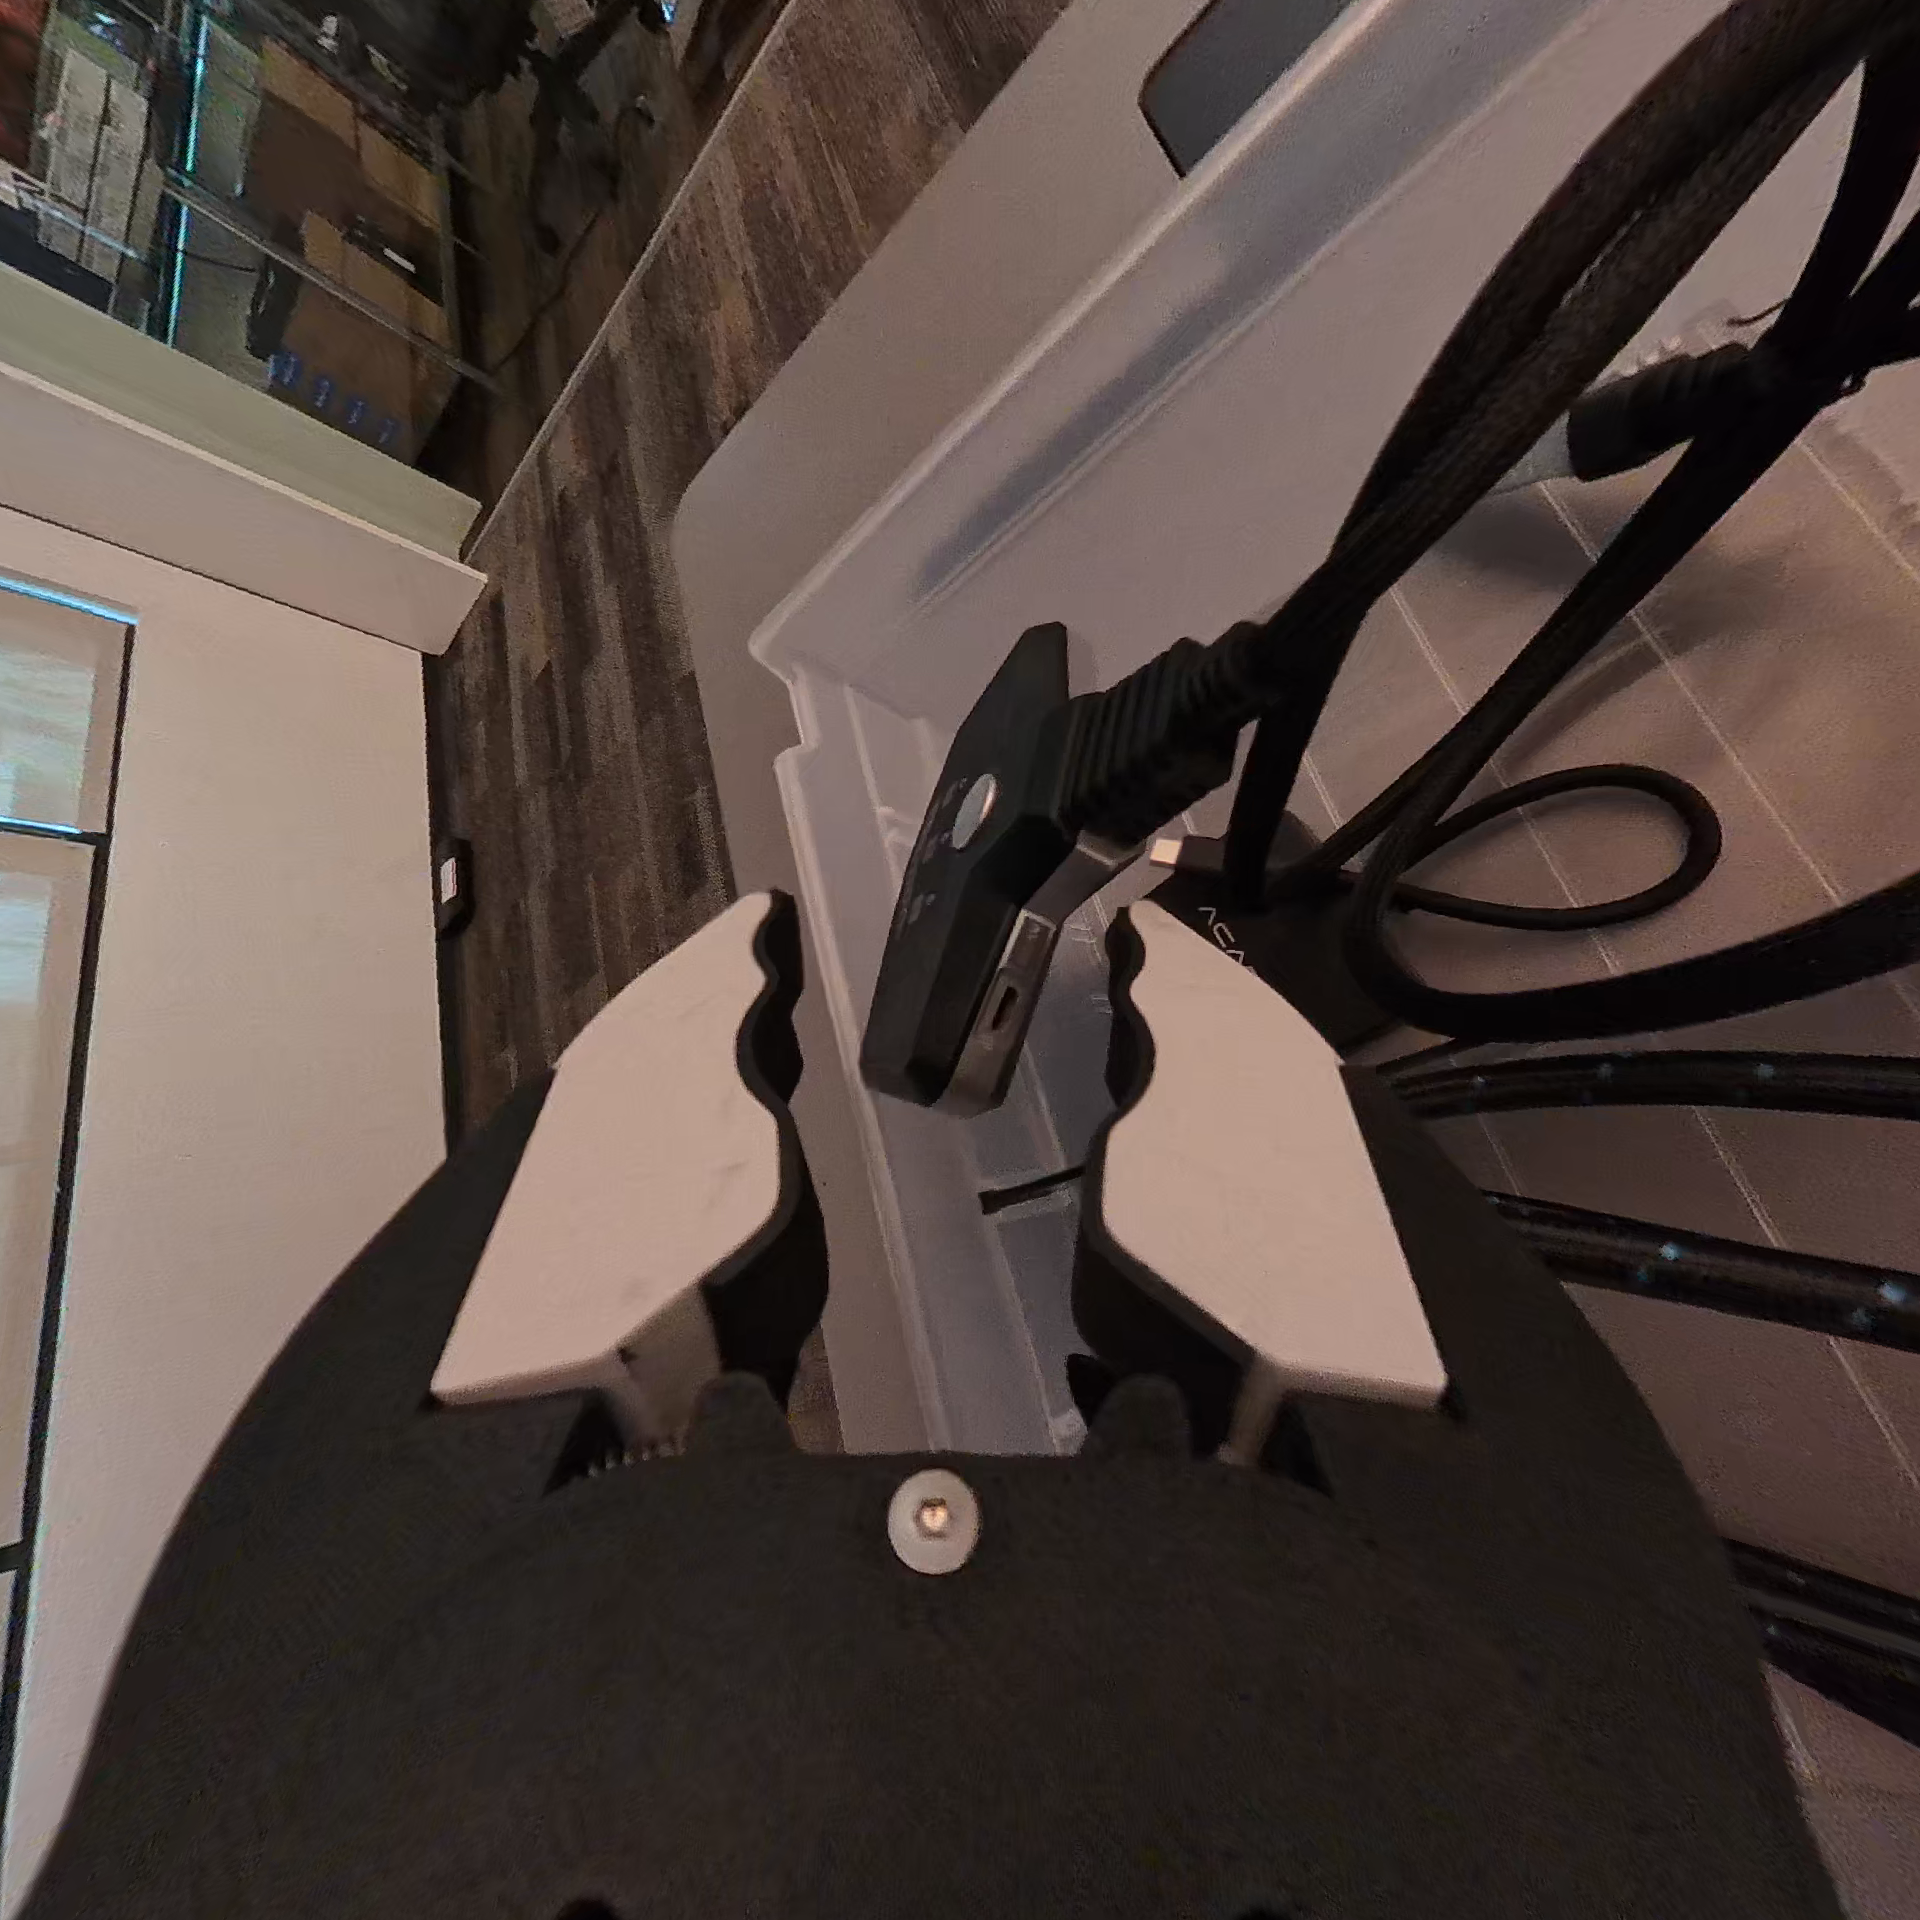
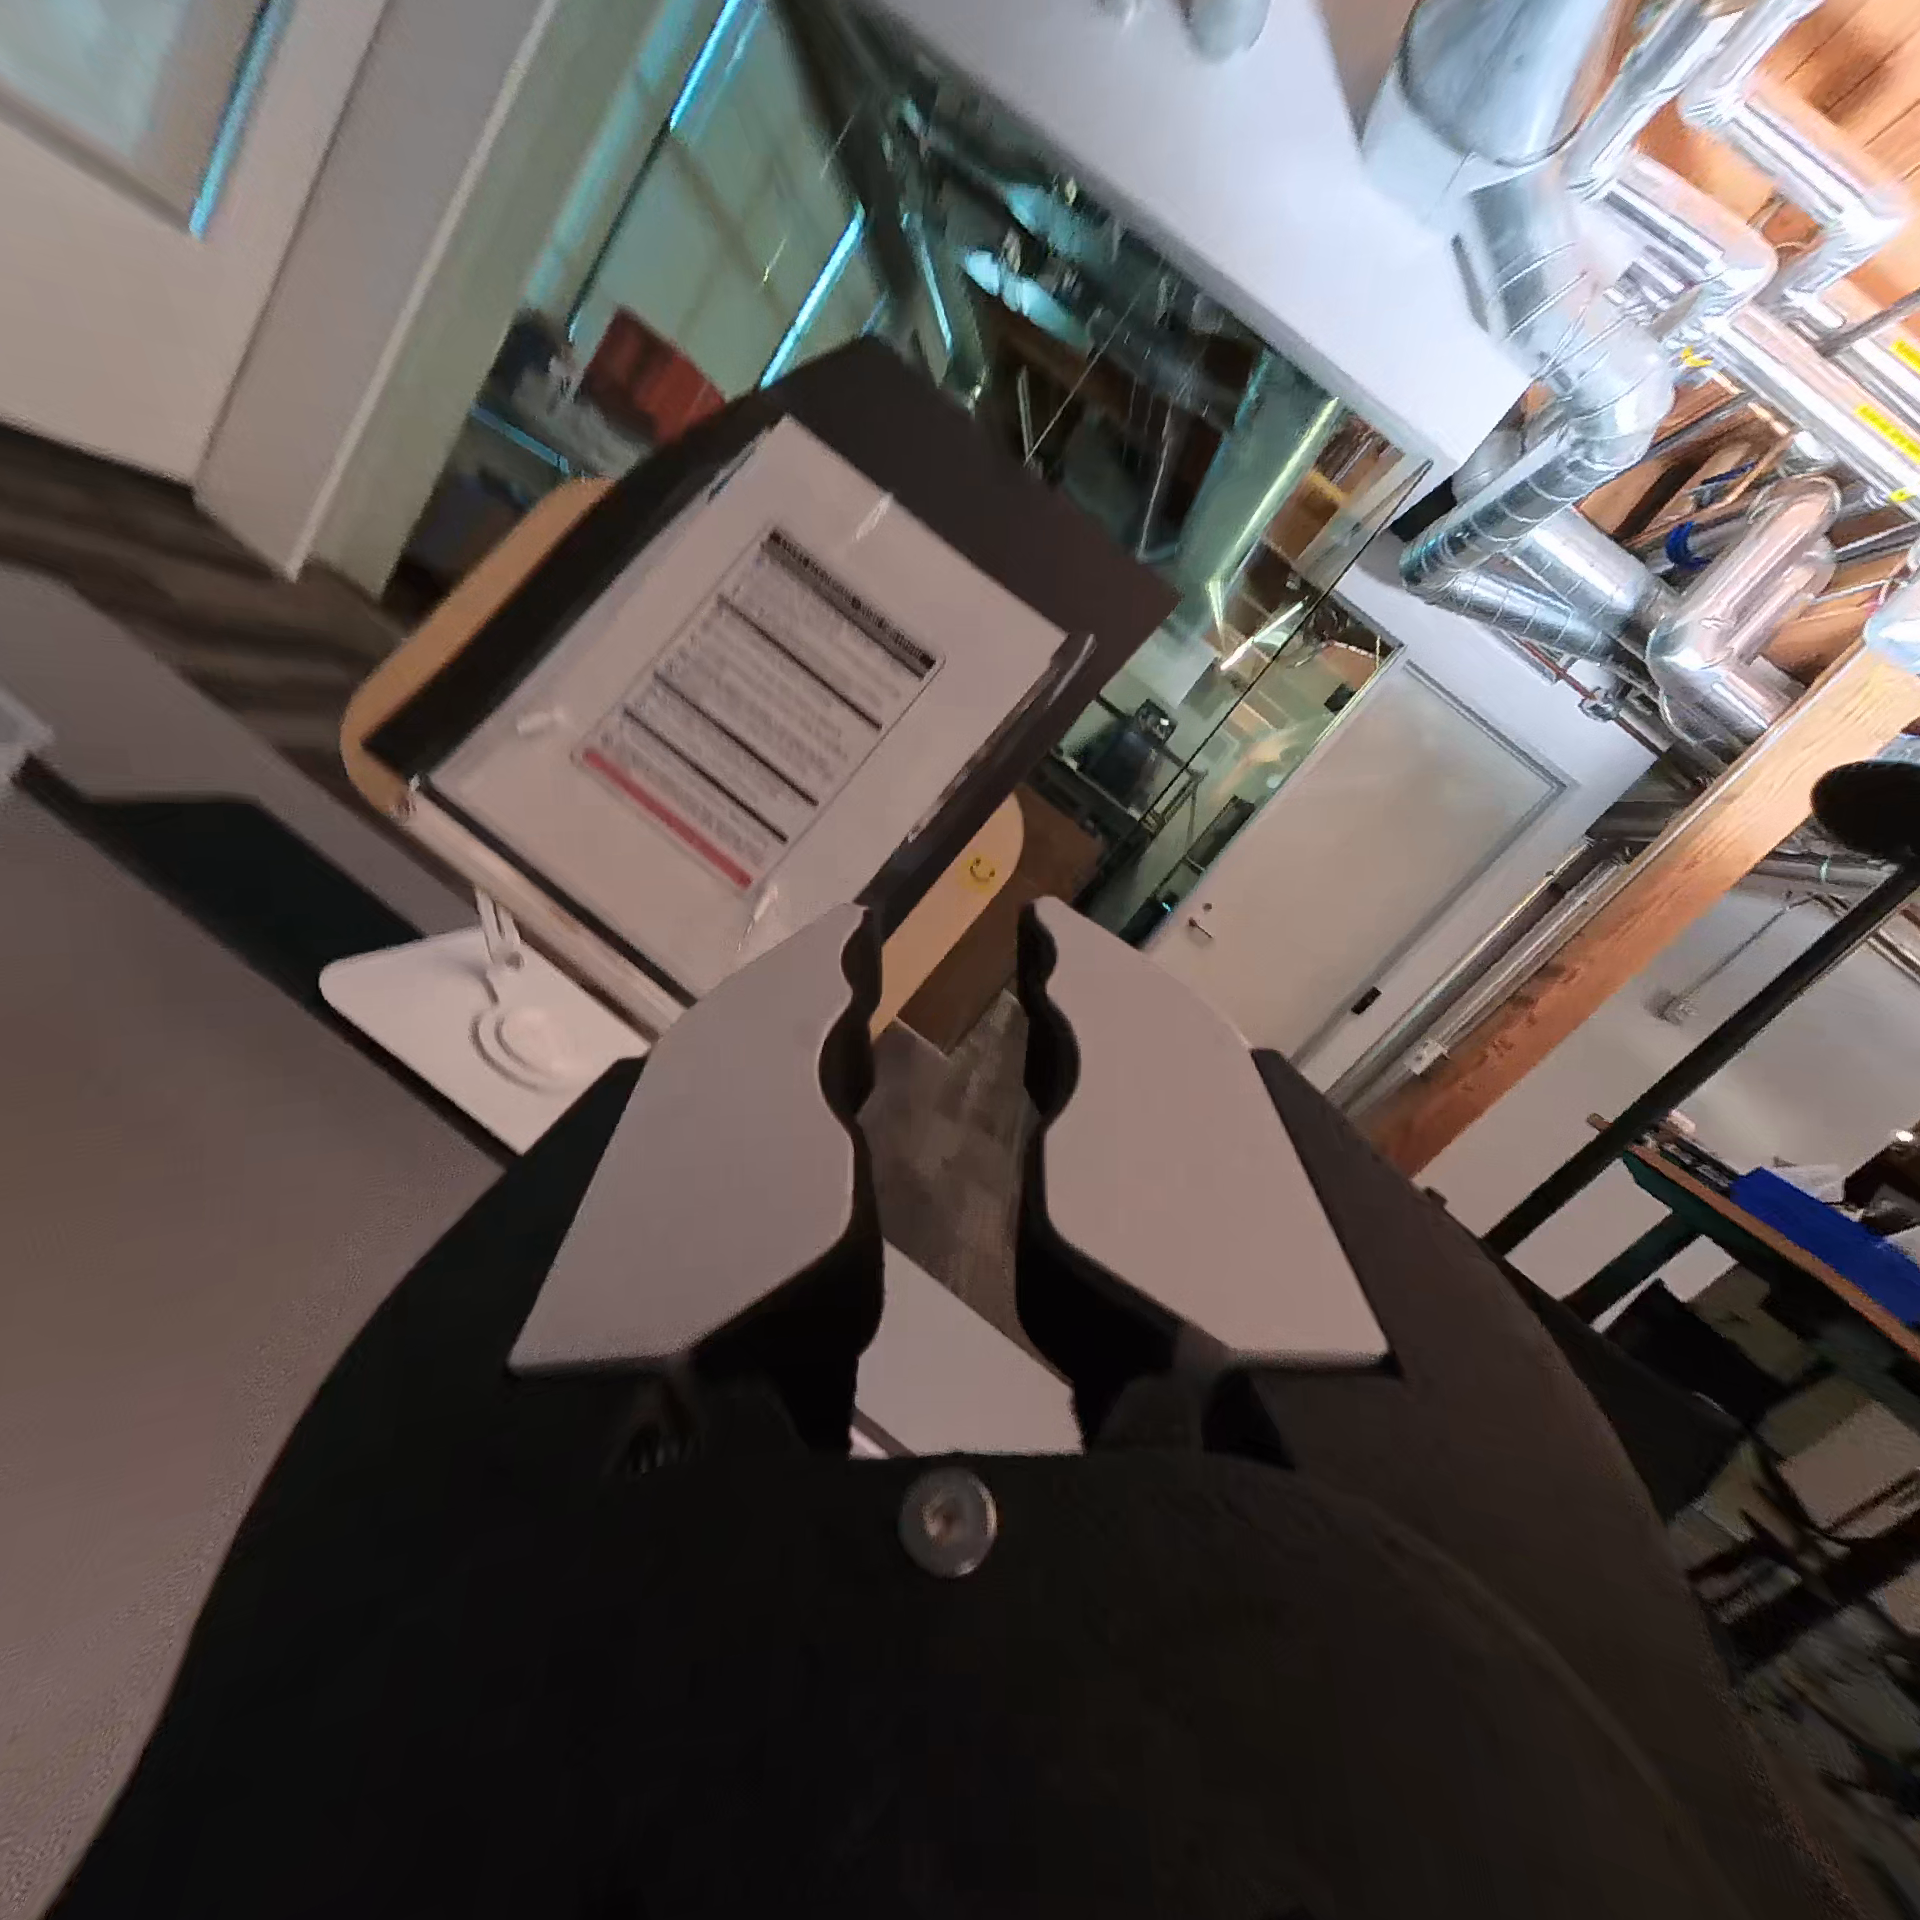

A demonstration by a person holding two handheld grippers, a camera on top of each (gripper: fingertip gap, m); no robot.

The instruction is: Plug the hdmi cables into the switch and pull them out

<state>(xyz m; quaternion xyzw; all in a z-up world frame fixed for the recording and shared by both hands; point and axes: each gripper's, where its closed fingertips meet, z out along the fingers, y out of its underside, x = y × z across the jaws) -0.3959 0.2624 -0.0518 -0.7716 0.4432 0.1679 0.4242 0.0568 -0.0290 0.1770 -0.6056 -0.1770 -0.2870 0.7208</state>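
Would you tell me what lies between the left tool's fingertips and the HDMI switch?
Nothing: in the left wrist view the left tool is open, the switch hanging just beyond its tips, with only the clear bin behind.

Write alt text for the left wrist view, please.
The open left gripper points at a black HDMI switch with a braided cable plugged in, hanging beside the clear plastic bin. More black cables lie on the table.

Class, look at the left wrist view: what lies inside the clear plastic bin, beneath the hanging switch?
Inside the clear bin, under the switch, lie coiled black cables and a black box. The cables hide most of the box.
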